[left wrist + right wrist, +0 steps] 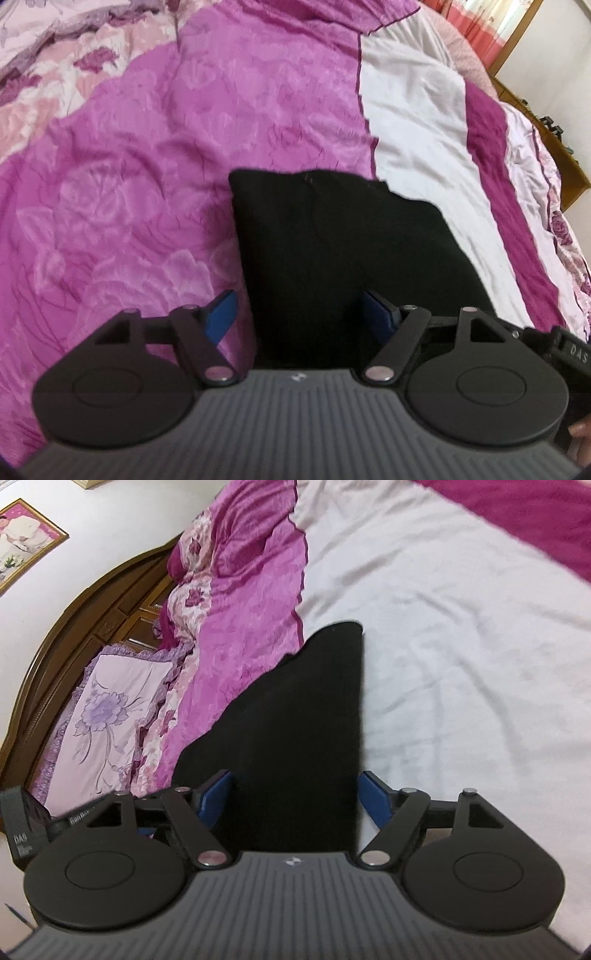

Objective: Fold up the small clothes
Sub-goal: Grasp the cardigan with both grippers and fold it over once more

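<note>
Both wide-open, empty-jawed grippers, left (299,310) and right (295,794), straddle a folded black garment (332,240) on a purple floral bedspread (129,166) beside a pillow (107,709) and wooden headboard (92,602).

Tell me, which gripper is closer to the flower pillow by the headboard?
Right. The right gripper has the pillow just off to its side over the black cloth; the left gripper view shows no pillow.

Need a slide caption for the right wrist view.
Right claw open above folded black garment on pink-and-white bedspread.
</note>
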The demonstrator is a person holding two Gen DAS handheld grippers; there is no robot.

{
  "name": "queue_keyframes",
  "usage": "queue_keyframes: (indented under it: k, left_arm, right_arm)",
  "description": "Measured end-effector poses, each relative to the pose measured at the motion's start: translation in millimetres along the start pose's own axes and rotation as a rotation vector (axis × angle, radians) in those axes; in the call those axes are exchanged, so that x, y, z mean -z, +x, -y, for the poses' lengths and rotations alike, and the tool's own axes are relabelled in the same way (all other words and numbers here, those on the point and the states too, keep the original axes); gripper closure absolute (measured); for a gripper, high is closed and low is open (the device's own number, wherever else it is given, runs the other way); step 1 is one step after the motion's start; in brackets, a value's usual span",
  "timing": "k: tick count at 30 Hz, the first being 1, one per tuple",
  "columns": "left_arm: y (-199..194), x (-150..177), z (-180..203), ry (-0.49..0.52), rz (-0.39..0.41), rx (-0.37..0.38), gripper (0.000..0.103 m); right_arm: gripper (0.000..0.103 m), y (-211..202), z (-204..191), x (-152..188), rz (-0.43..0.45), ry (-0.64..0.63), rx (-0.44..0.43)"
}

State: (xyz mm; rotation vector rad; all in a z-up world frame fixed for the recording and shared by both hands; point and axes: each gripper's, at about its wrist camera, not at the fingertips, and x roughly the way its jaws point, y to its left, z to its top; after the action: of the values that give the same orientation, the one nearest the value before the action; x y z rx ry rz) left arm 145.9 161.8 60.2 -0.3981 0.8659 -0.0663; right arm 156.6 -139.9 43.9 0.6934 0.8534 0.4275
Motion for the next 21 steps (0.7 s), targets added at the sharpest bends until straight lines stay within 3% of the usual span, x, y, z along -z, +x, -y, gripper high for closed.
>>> queue_keyframes:
  k: [14,16,18,21]
  left_arm:
    - [21.3,1.9,-4.7,-0.081,-0.028,0.105,0.029]
    - [24.8,2.8,-5.5,-0.099,-0.034,0.150,0.043]
    - [23.5,3.6,-5.7,-0.110,-0.024,0.168,0.065]
    - [14.6,2.8,-6.0,-0.128,-0.009,0.209,0.074]
  right_arm:
    - [0.020,44.9,4.3,-12.2,-0.087,0.034,-0.054]
    - [0.024,49.3,3.7,-14.0,-0.092,0.039,-0.063]
    - [0.041,51.9,1.7,-15.5,-0.100,0.033,-0.055]
    - [0.054,48.8,-1.4,-16.9,-0.095,0.036,-0.058]
